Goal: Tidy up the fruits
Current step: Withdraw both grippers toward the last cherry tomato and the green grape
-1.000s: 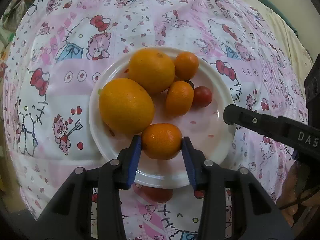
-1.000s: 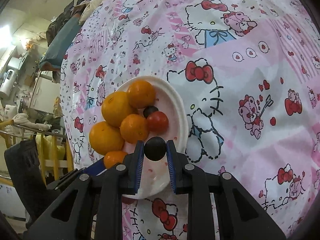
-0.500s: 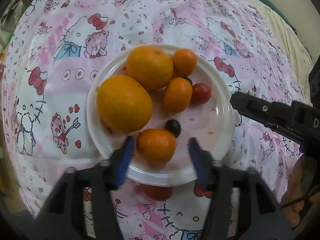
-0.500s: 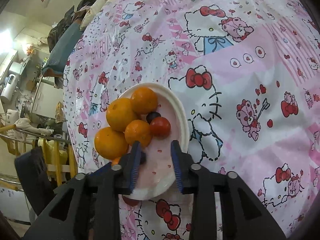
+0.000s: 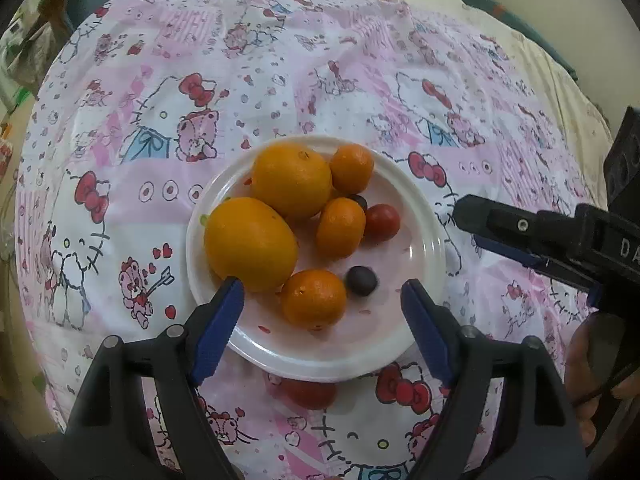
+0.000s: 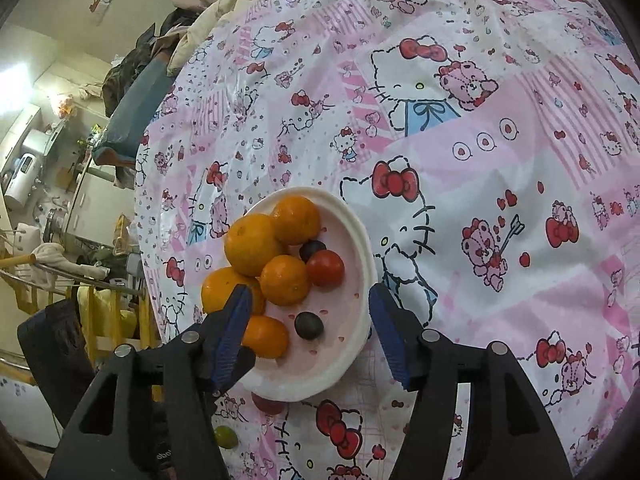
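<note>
A white plate (image 5: pixel 424 216) on the patterned tablecloth holds two large oranges (image 5: pixel 250 244), three small tangerines, a red cherry tomato (image 5: pixel 382 222) and two dark grapes. My left gripper (image 5: pixel 322 300) is open and empty above the plate's near edge, its jaws either side of a tangerine (image 5: pixel 314 298) and a dark grape (image 5: pixel 361 280). My right gripper (image 6: pixel 308 328) is open and empty above the same plate (image 6: pixel 360 240), over that grape (image 6: pixel 309 325); it also shows at the right of the left wrist view (image 5: pixel 520 232).
A red tomato (image 5: pixel 308 394) lies on the cloth just outside the plate's near rim. A small green fruit (image 6: pixel 226 436) lies near the table's edge. Cluttered furniture and a yellow rack stand beyond the table at left in the right wrist view.
My left gripper opened and let go of the tangerine on the plate. My right gripper opened and dropped the dark grape onto the plate. Both grippers pulled back a little.
</note>
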Demonstrator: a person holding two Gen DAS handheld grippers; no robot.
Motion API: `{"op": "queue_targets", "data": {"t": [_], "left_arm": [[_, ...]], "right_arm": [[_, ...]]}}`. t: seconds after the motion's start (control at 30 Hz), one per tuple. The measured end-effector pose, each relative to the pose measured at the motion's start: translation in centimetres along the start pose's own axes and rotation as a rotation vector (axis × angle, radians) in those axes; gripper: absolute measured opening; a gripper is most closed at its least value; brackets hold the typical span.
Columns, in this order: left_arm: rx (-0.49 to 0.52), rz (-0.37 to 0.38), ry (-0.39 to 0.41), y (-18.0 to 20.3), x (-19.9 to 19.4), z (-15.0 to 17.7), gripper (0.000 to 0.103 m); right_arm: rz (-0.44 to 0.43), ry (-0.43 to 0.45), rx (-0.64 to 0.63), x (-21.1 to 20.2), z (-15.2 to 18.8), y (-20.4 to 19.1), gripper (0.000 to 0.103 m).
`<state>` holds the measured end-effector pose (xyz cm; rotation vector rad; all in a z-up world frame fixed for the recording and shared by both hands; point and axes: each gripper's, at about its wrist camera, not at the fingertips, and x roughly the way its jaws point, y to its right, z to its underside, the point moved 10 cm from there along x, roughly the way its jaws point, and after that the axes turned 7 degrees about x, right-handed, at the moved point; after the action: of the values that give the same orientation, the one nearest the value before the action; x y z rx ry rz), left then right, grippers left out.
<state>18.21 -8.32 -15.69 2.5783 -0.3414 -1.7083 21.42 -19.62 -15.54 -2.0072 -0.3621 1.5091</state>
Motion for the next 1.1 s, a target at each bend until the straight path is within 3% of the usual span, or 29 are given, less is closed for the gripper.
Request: {"op": "queue_targets", "data": {"t": [0.53,0.7,0.83,0.97,1.1], "left_arm": [[-0.042,-0.007,0.112,-1.2,-3.9,-0.7,0.078],[-0.024,-0.07,0.162,-2.2,-6.0,-0.4,0.078],[0.003,-0.069,0.16,-2.0,-7.5,0.1,0.078],[0.069,-0.132,0.142,-2.6,-8.8,1.4,0.078],[0.044,-0.152,0.093,-4.4,-9.2,3.5,0.078]], "right_arm": [[-0.012,0.013,-0.016,-2.0,1.6,-0.7,0.066],[-0.022,0.03,-0.048,-3.8,3.0,-1.5,0.066],[-0.032,0.02,-0.058,-4.2,4.6,-1.8,0.066],[-0.035,0.007,-0.057,-4.2,6.1,-1.9,0.066],[-0.032,-0.009,-0.072,-4.0,7.4,-2.2,0.066]]}}
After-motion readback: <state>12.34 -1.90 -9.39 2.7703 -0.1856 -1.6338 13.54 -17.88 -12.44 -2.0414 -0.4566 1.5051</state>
